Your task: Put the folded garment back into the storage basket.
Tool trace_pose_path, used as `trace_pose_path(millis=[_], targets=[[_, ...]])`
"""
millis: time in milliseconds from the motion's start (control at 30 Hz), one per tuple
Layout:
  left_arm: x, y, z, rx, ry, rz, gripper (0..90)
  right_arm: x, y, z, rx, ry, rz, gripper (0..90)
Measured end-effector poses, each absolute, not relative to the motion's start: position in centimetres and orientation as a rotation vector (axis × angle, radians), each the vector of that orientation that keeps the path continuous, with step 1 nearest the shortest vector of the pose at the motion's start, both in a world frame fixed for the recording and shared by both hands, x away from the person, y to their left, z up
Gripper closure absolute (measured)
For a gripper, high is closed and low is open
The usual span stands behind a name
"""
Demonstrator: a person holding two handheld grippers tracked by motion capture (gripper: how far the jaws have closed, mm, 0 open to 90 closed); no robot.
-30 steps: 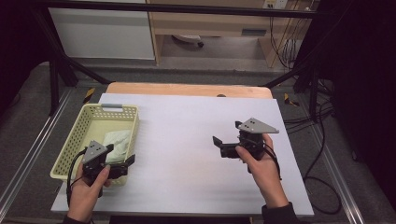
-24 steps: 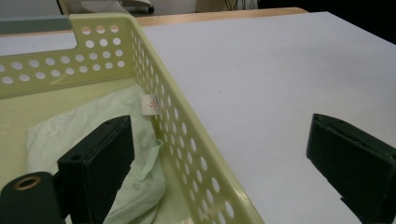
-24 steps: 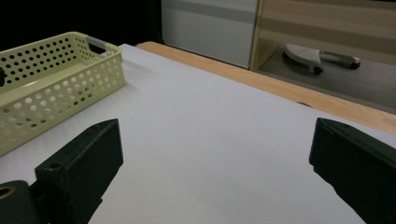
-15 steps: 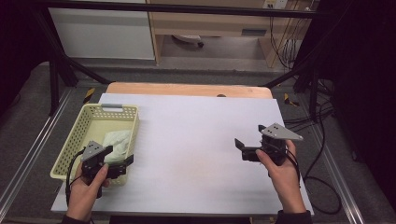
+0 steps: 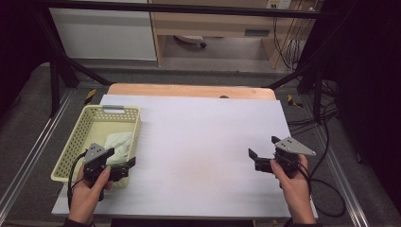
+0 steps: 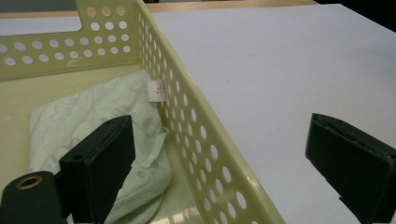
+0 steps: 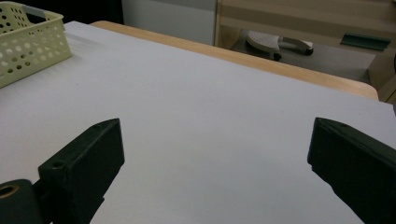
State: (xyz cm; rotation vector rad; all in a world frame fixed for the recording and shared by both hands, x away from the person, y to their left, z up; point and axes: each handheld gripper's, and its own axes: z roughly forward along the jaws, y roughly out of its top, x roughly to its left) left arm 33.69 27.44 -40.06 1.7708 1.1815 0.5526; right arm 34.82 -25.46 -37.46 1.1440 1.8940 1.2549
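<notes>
A pale yellow perforated basket stands at the table's left. A folded pale green cloth lies in it. My left gripper hangs open over the basket's near right corner. In the left gripper view its jaws straddle the basket's right wall, one over the cloth, the other over the white table top. My right gripper stands open above the bare table near the right edge. In the right gripper view nothing lies between its jaws, and the basket is far off at the left.
A white sheet covers the table, with a strip of wood along the far edge. Metal frame rails run beside the table, and cables trail off at the right. A cabinet stands beyond.
My right gripper has moved to the right and nearer to the person, staying open. The left gripper has hardly shifted by the basket.
</notes>
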Motion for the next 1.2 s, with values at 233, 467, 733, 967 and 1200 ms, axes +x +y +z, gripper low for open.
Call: trace_pose_path(millis=[233,467,733,967,1200], targets=[[33.7,27.4,-40.1,1.77,1.183,0.561,8.2,34.3,-26.6,-39.2,1.189,1.902,1.277,5.6],[33.7,27.4,-40.1,1.773,1.184,0.563,8.0,34.1,-26.7,-40.2,1.207,1.948,1.269,4.7],[33.7,27.4,-40.1,1.772,1.183,0.564,8.0,34.2,-25.1,-41.3,1.163,2.065,1.238,3.5],[33.6,27.3,-40.0,1.77,1.18,0.566,8.0,34.2,-24.3,-42.1,1.165,2.1,1.263,3.5],[33.5,27.1,-39.9,1.768,1.165,0.565,7.9,34.4,-23.5,-42.7,1.164,2.12,1.279,3.6]])
